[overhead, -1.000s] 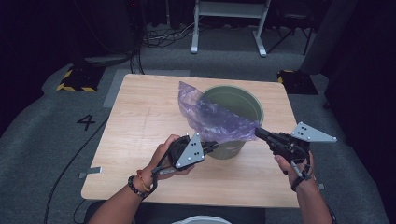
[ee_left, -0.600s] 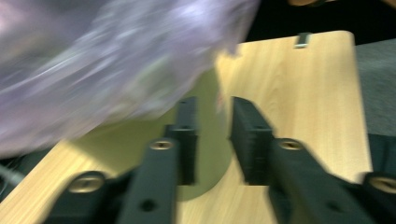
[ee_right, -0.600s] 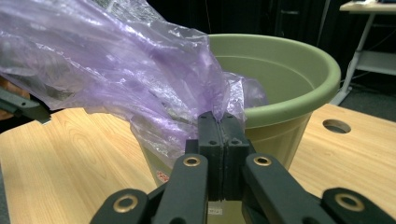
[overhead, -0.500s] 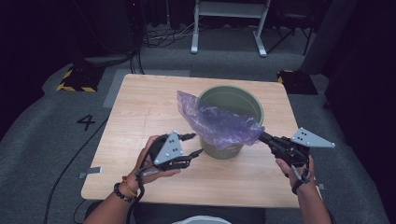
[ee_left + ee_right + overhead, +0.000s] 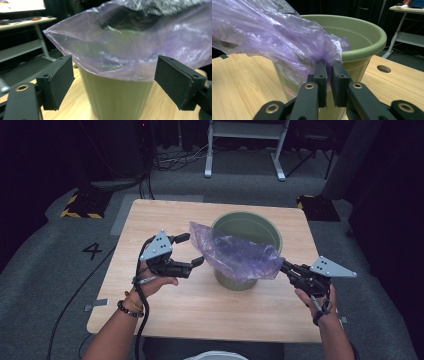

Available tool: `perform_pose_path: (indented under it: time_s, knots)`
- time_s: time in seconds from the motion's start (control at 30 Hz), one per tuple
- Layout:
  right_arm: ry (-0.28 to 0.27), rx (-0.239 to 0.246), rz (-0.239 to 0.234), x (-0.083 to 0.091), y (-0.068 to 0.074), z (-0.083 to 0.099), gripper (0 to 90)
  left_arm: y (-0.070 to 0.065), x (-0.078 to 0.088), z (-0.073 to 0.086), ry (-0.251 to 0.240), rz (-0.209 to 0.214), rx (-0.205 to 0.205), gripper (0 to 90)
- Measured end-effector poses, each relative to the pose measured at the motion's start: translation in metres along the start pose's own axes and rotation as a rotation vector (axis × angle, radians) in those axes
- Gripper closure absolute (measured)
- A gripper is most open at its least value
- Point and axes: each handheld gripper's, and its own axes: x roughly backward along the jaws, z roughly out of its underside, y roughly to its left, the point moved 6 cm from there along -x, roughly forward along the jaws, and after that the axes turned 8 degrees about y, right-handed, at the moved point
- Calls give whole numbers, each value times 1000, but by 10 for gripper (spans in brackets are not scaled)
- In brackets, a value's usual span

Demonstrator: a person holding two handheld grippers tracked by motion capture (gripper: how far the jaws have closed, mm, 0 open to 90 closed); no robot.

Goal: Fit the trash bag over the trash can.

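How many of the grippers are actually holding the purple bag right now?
1. The right gripper is shut on the purple bag at its corner beside the green bucket. The left gripper is open, just left of the bag, not gripping it.

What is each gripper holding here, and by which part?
The right gripper is shut on the purple plastic bag, pinching its bunched edge near the green bucket's rim. The left gripper is open, holding nothing.

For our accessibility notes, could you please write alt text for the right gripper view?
The right gripper is clamped shut on the edge of a purple plastic bag, which drapes over the near rim of a green bucket standing on a wooden table. A round hole in the tabletop lies right of the bucket.
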Motion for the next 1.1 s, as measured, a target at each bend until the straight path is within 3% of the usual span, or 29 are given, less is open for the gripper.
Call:
perform_pose_path:
  time_s: [0.07,0.17,0.27,0.4,0.5,0.7,0.77,0.97,1.0,1.03,1.1]
  knots:
    - [-2,4,5,0,-1,0,794,2,-6,-3,0,4,-7,196]
    - [-10,33,13,2,0,-1,721,-1,-12,-6,8,12,-44,427]
    - [-19,62,17,4,2,-3,539,-5,-18,-8,38,-15,-84,598]
    - [-18,154,22,9,13,-8,379,-9,-20,-10,48,-40,-107,779]
    - [-23,231,30,13,26,-16,302,-11,-24,-12,81,-72,-134,826]
    - [-80,268,35,20,30,-48,270,-10,-28,-14,108,-84,-155,858]
    - [-70,289,45,18,28,-56,258,-9,-29,-15,116,-84,-155,877]
    - [-64,284,56,13,21,-66,245,-10,-33,-14,142,-80,-173,898]
    - [-58,286,49,10,21,-66,290,-10,-34,-14,146,-82,-175,898]
    - [-49,298,40,8,21,-66,411,-10,-35,-14,146,-81,-173,899]
    - [-27,314,21,5,21,-65,564,-9,-37,-14,152,-85,-177,899]
